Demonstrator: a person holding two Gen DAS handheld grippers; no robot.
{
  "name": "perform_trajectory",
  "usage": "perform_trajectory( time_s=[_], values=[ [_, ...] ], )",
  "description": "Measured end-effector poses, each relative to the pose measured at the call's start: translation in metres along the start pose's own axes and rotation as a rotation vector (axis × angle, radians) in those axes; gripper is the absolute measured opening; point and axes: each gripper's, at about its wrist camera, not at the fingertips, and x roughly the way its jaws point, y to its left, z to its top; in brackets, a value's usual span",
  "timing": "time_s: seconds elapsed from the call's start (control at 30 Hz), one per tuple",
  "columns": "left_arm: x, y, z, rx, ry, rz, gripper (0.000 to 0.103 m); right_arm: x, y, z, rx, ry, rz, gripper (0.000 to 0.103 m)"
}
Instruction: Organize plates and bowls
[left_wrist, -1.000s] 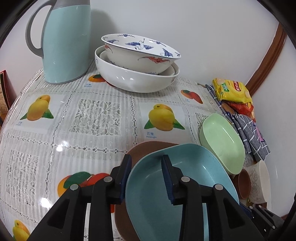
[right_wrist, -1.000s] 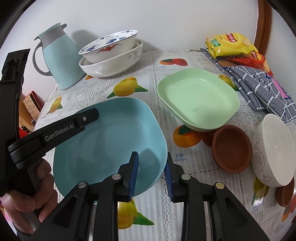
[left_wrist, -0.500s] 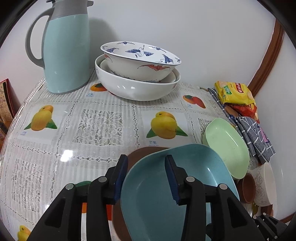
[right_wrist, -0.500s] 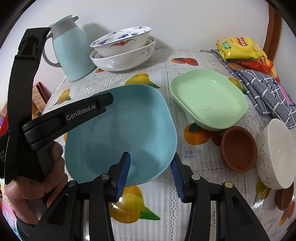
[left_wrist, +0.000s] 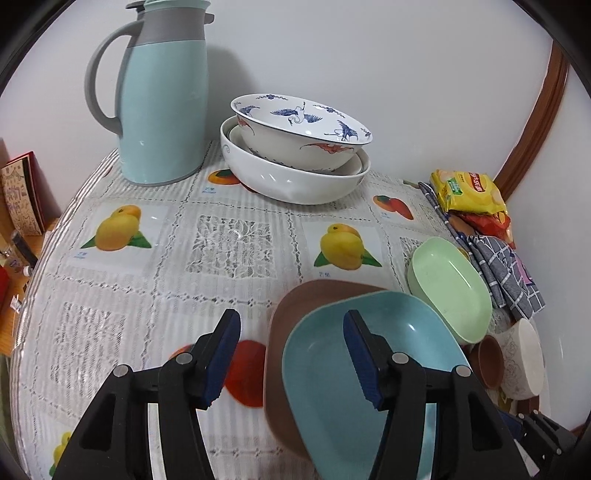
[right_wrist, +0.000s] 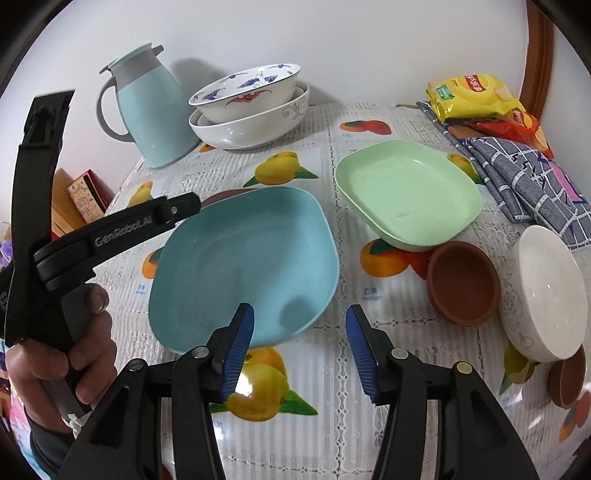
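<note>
A blue plate (right_wrist: 247, 262) rests on a brown plate (left_wrist: 291, 310), whose edge also shows in the right wrist view (right_wrist: 218, 197). My left gripper (left_wrist: 291, 354) is open at the blue plate's (left_wrist: 369, 369) left rim, holding nothing. My right gripper (right_wrist: 299, 343) is open at its near rim, holding nothing. A green plate (right_wrist: 406, 192) lies to the right, propped on a small brown bowl (right_wrist: 463, 282). A white bowl (right_wrist: 546, 295) leans beside it. Two big bowls (left_wrist: 295, 147) are stacked at the back.
A light blue jug (left_wrist: 162, 96) stands back left by the wall. Snack packets (right_wrist: 472, 96) and a checked cloth (right_wrist: 528, 177) lie at the right edge. Another small brown bowl (right_wrist: 565, 376) sits near right. The fruit-print tablecloth (left_wrist: 147, 258) covers the table.
Both grippers opened and let go of the blue plate, which now rests on the brown plate. Both drew back a little.
</note>
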Motion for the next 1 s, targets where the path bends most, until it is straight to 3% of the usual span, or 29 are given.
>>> perform_trajectory(
  time_s=[0.33, 0.53, 0.63, 1.0],
  values=[
    [-0.022, 0.003, -0.02, 0.002, 0.028, -0.043, 0.056, -0.015, 0.007, -0.014, -0.031, -0.013, 0.035, 0.052],
    [-0.03, -0.002, -0.027, 0.027, 0.031, -0.041, 0.056, -0.014, 0.014, -0.02, -0.041, -0.011, 0.049, 0.051],
    [-0.032, -0.001, -0.03, 0.017, 0.036, -0.033, 0.056, -0.009, 0.016, -0.017, -0.031, -0.053, 0.061, 0.052],
    [-0.032, 0.014, -0.031, -0.005, 0.042, -0.005, 0.056, 0.014, 0.037, -0.01, -0.066, -0.027, 0.078, 0.052]
  ],
)
